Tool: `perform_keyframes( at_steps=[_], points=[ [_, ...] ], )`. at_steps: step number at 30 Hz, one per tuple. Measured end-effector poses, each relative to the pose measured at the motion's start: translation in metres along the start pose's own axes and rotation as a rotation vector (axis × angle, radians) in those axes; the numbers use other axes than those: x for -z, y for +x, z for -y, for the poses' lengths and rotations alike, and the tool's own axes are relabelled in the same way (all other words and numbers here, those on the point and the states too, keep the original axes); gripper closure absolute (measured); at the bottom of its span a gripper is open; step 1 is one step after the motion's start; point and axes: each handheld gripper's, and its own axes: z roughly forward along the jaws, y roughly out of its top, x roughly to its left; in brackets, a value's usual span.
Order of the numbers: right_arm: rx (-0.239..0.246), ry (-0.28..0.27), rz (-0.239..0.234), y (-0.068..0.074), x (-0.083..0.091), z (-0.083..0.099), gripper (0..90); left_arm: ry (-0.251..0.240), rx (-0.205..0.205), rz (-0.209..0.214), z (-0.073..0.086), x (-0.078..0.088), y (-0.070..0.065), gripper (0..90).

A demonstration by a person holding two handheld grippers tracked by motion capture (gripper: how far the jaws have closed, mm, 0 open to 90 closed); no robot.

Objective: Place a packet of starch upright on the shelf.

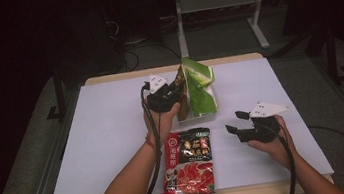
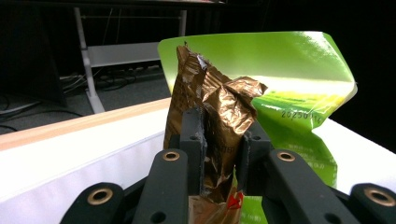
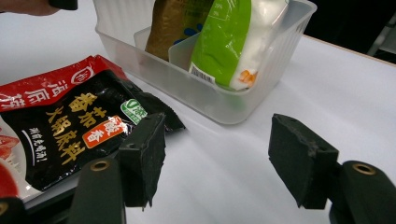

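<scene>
A crumpled brown foil packet [image 2: 219, 112] stands upright between the jaws of my left gripper [image 2: 222, 140], whose pads press on its upper part. In the high view the left gripper [image 1: 175, 92] holds this brown packet [image 1: 182, 86] over the left side of a clear plastic bin [image 1: 198, 119]. A green packet [image 1: 200, 90] stands in the bin right beside it. My right gripper [image 3: 217, 149] is open with nothing between its jaws, low over the table to the right of a red and black sauce packet [image 3: 70, 121] lying flat.
The clear bin [image 3: 224, 100] has an inner divider, with the brown packet [image 3: 163, 28] and the green packet [image 3: 224, 42] on either side of it. White table surface [image 1: 109, 135] spreads around the bin. Beyond the far edge, a metal desk frame [image 1: 218, 5] stands in the dark.
</scene>
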Motion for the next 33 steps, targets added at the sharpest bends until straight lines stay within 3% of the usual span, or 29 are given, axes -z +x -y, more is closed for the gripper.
perform_keyframes(
  at_steps=[4, 9, 13, 20, 33],
  points=[
    [0.003, -0.003, 0.001, 0.000, 0.000, 0.000, 35.8, 0.005, -0.033, 0.002, 0.003, 0.004, 0.004, 75.6],
    [-0.004, -0.007, 0.004, -0.001, 0.001, 0.000, 35.9, 0.013, -0.031, 0.024, 0.006, 0.006, 0.008, 74.7],
    [-0.007, -0.004, 0.020, -0.003, 0.001, 0.000, 35.9, 0.033, -0.056, 0.042, 0.007, 0.009, 0.008, 72.7],
    [0.000, -0.004, 0.019, 0.000, 0.000, 0.000, 35.9, 0.050, -0.083, 0.033, 0.008, 0.010, 0.008, 72.1],
    [0.005, 0.005, 0.018, 0.000, -0.001, 0.000, 36.4, 0.078, -0.092, 0.037, 0.009, 0.012, 0.013, 71.3]
  ],
)
